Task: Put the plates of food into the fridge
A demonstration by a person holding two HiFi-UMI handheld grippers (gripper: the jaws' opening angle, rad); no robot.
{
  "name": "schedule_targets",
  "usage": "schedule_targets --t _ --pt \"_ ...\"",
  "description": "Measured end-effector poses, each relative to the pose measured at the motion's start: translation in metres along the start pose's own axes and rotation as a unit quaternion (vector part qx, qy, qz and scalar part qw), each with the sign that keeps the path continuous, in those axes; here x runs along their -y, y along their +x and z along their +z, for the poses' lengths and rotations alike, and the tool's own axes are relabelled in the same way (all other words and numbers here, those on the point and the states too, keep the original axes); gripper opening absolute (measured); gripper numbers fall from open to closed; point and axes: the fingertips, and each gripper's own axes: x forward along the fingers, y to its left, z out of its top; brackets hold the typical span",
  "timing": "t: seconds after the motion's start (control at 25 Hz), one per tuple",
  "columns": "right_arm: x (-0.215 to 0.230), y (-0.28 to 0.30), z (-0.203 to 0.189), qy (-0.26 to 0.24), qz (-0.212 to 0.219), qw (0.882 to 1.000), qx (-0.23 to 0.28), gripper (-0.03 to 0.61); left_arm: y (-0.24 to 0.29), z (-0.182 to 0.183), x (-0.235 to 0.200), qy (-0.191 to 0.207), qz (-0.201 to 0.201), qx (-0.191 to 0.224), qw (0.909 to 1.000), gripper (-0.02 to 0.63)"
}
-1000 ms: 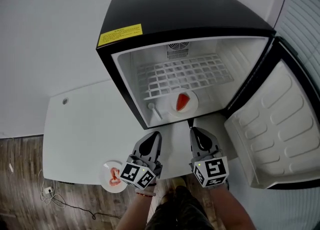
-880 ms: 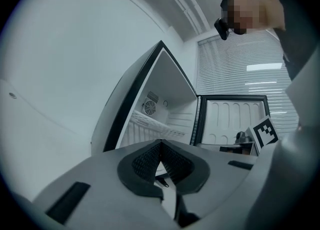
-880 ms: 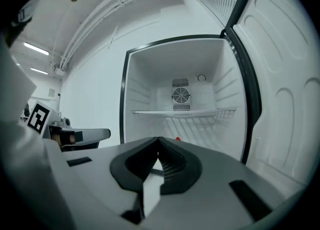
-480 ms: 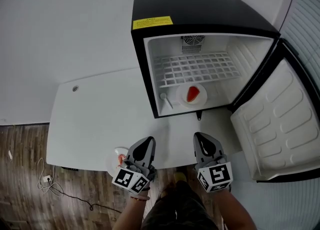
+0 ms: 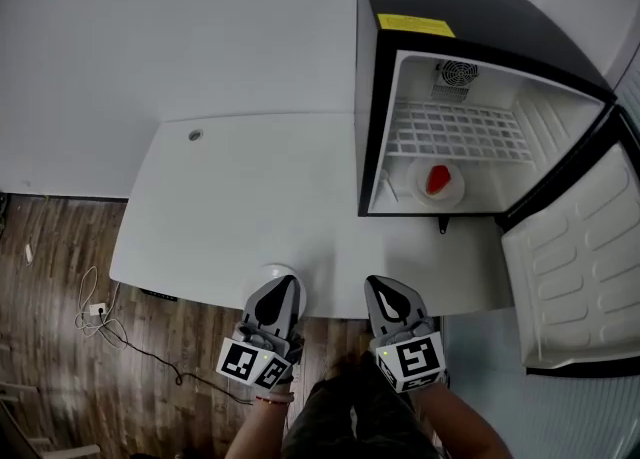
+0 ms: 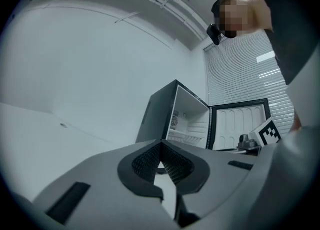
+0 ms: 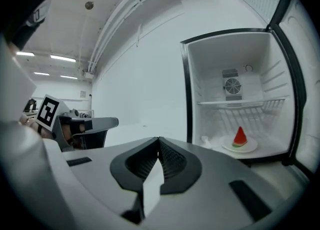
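Note:
The black fridge stands open at the back right of the white table. On its floor sits a white plate with a watermelon slice, also seen in the right gripper view. A second white plate lies at the table's front edge, mostly hidden under my left gripper. That gripper's jaws meet at the tip, with nothing between them. My right gripper hovers beside it over the front edge, shut and empty, pointing toward the fridge.
The fridge door hangs wide open at the right. A wire shelf spans the fridge above the plate, and a small white item lies left of it. Cables trail on the wooden floor at the left.
Both grippers have pulled back and left along the table's front edge, away from the fridge. The left gripper now covers the plate at the edge. Both stay shut.

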Motion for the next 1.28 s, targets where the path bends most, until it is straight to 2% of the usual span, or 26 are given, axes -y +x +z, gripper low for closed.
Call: schedule_targets --t 0.2,0.44,0.76,0.92,1.04,1.12,1.2,1.28 --pt "-0.06 0.017 -0.024 -0.009 0.058 0.998 -0.038 0.006 -0.05 0.0 -0.037 0.0 0.062 0.003 0.9981 0.006" --pt "-0.11 0.035 -0.043 -0.018 0.111 0.992 -0.061 0.006 -0.107 -0.006 -0.074 0.0 0.129 0.004 0.9917 0.006" --pt "-0.155 0.035 -0.082 0.019 0.143 0.981 -0.129 0.008 -0.165 -0.032 -0.11 -0.017 0.192 -0.002 0.9813 0.006" --pt "-0.169 0.022 -0.11 0.036 0.154 0.973 -0.168 0.008 -0.177 -0.047 -0.125 -0.025 0.205 -0.005 0.9784 0.006" --pt "-0.179 0.013 -0.134 0.089 0.161 0.961 -0.209 0.011 -0.178 -0.059 -0.13 -0.028 0.203 -0.013 0.9787 0.006" --pt "-0.186 0.012 -0.148 0.149 0.164 0.947 -0.233 0.069 -0.176 -0.068 -0.13 -0.028 0.2 -0.018 0.9792 0.006" --pt "-0.19 0.017 -0.156 0.23 0.156 0.928 -0.248 0.106 -0.174 -0.076 -0.131 -0.032 0.198 -0.022 0.9794 0.006" --pt "-0.191 0.028 -0.156 0.321 0.134 0.904 -0.25 0.142 -0.174 -0.083 -0.134 -0.037 0.198 -0.024 0.9792 0.006"
